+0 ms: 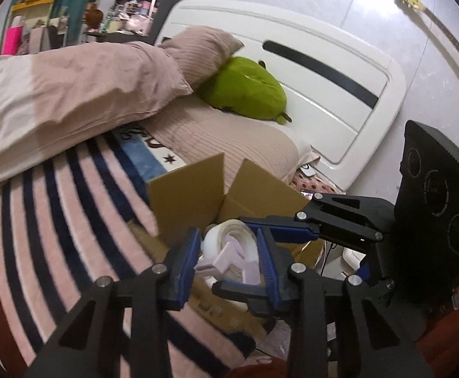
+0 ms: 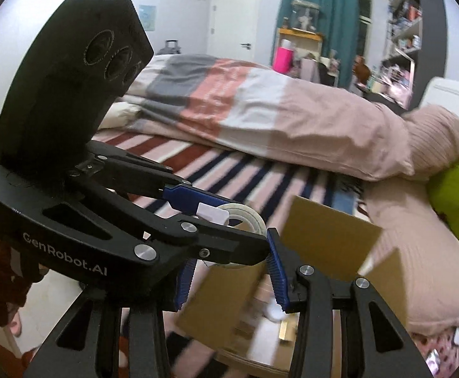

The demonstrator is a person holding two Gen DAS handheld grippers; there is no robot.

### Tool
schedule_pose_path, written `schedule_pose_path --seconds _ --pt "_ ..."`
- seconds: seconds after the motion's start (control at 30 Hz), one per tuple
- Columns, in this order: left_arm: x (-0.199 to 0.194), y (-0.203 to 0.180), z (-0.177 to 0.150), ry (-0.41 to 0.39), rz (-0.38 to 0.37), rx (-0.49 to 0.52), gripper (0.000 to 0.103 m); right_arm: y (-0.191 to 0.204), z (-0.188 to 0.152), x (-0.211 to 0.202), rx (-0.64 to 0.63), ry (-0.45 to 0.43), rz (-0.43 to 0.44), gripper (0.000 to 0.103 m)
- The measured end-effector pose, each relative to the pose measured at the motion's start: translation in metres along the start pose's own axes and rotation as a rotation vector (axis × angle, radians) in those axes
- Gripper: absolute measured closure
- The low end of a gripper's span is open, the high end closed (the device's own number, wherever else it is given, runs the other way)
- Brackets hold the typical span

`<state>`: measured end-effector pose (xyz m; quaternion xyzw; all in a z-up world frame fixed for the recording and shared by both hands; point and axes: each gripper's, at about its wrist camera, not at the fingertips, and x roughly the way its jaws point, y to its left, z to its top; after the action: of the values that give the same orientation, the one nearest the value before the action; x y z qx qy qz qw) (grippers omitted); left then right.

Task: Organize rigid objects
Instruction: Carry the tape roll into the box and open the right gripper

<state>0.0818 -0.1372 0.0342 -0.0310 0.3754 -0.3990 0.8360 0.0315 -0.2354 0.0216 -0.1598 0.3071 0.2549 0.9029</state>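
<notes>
The left gripper (image 1: 226, 252) is clamped on a roll of clear tape (image 1: 229, 242), held up over the open cardboard box (image 1: 197, 189) at the bed's edge. The right gripper (image 2: 229, 271) hangs partly open, empty, just beside it.

You are working over a bed (image 1: 81, 220) covered with a blanket striped in pink, navy and dark red, with a white headboard (image 1: 324, 94) at its end. A bulky pink, white and grey duvet (image 2: 261, 116) lies heaped across the far side of the blanket, and a ribbed pink pillow (image 1: 201, 53) rests beside it with a green plush toy (image 1: 245, 89) tucked against it by the headboard. An open cardboard box (image 1: 191, 195) sits on the striped blanket, its flaps standing up.
</notes>
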Motion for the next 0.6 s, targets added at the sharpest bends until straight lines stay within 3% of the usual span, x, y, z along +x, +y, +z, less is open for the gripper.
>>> schedule_pose_path --seconds 0.2,0.27,0.33,0.37,0.5,0.6 --pt "0.031 -0.011 0.016 0.048 0.029 0.008 0.068 -0.036 -0.007 0.003 0.062 0.078 -0.023 0.065" --pt "0.033 -0.012 0.017 0.046 0.063 0.006 0.047 -0.045 -0.010 0.006 0.078 0.111 -0.041 0.062" --pt "0.030 -0.013 0.017 0.026 0.104 0.010 0.033 -0.048 -0.013 0.009 0.076 0.116 -0.052 0.044" --pt "0.026 -0.014 0.017 0.011 0.140 0.018 0.029 -0.050 -0.014 0.007 0.075 0.108 -0.056 0.040" --pt "0.014 -0.015 0.013 -0.021 0.248 0.002 0.027 -0.052 -0.016 0.005 0.079 0.086 -0.029 0.036" --pt "-0.004 -0.015 0.007 -0.073 0.373 -0.025 0.026 -0.050 -0.016 -0.001 0.081 0.041 0.001 0.025"
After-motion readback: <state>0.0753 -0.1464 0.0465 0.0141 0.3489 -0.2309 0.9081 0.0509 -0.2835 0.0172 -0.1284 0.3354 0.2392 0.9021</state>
